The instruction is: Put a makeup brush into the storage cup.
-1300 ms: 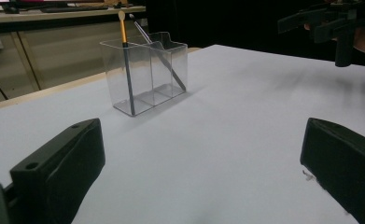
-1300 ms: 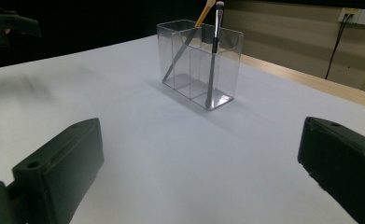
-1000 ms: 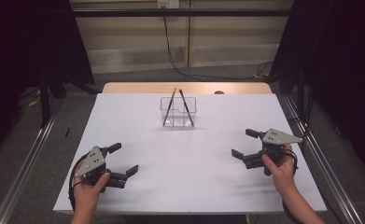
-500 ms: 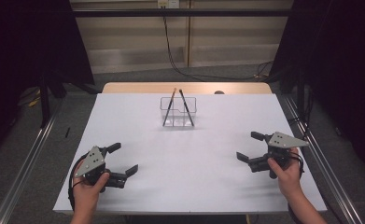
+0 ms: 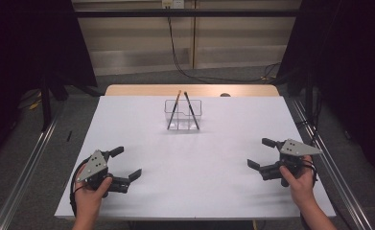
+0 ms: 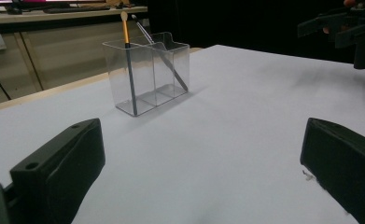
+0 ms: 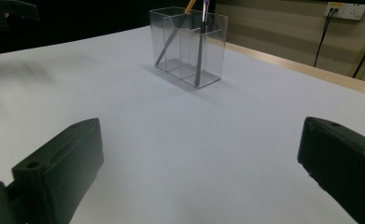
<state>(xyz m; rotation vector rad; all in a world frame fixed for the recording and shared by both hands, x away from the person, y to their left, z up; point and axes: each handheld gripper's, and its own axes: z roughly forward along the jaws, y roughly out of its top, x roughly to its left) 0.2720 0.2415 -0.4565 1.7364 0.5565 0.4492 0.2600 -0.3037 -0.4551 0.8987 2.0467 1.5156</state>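
A clear two-compartment holder stands at the far middle of the white table. An orange-tipped stick leans in its left compartment and a dark grey stick in its right one. My left gripper is near the front left, open, with nothing between its jaws. My right gripper is open and holds nothing at the front right. From the left gripper the holder stands well ahead, and the right gripper is at far right. The right gripper faces the holder from a distance.
A wooden strip edges the table's far side. Metal rails run along the floor on both sides, and cables lie on the floor behind. Black curtains hang left and right.
My right gripper has drifted a little to the right and back toward the near edge, still open. The left gripper has barely moved.
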